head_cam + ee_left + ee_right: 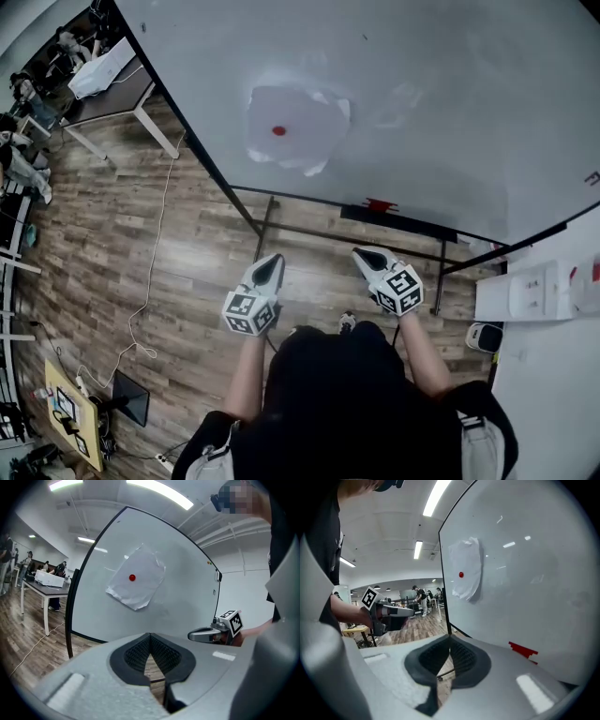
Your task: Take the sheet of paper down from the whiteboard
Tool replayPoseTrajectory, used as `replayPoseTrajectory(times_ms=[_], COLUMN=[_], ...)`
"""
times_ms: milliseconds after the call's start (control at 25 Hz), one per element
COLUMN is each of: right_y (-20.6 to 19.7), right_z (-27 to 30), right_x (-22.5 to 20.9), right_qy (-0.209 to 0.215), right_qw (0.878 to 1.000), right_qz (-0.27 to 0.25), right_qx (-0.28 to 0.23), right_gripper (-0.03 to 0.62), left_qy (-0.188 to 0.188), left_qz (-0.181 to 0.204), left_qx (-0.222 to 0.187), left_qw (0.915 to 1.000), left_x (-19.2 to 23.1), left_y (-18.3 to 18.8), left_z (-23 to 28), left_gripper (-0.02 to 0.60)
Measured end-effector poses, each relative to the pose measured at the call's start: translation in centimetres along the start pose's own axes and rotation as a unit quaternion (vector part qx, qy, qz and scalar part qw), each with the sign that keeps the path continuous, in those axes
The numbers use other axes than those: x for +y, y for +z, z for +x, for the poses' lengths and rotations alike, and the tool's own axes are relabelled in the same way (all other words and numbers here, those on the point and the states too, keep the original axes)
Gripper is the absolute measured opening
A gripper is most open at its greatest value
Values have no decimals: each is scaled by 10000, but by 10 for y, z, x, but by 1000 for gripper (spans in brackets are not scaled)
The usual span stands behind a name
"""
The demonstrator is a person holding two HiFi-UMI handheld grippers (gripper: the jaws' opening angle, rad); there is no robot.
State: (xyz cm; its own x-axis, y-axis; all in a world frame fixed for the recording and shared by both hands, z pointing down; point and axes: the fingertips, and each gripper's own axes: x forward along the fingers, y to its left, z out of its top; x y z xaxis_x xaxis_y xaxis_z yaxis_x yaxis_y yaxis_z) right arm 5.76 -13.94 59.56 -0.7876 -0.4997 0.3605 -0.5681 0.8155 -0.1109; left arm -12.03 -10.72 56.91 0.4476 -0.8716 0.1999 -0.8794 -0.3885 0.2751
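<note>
Wooden flooring runs under a large whiteboard on a stand. The sheet of paper hangs toward its left side, well above the tray. A small red magnet near the sheet's middle pins it flat, which is likely why the crumpled corners lift free of the board. Lower down, a red item sits on the tray. The left gripper and right gripper are held side by side before the person, aimed at the board, well apart from the sheet. Both have their jaws pressed together on nothing, so this looks like the approach, with the sheet not yet touched.
</note>
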Motion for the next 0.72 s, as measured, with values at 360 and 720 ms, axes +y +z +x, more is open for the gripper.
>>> replayPoseTrajectory(times_ms=[360,720], right_y=[0,-5], right_z=[-5,-1], right_x=[-42,-60], right_qy=[581,918], right_qw=[9981,9953], right_qz=[-196,-243], right_qx=[88,195], right_gripper=[5,5], left_qy=[566,874], left_qz=[-110,-263], left_qx=[-135,-154], left_qw=[9982,9957], left_x=[-23,-30], left_y=[-3,-14], left_z=[26,38], left_gripper=[11,11])
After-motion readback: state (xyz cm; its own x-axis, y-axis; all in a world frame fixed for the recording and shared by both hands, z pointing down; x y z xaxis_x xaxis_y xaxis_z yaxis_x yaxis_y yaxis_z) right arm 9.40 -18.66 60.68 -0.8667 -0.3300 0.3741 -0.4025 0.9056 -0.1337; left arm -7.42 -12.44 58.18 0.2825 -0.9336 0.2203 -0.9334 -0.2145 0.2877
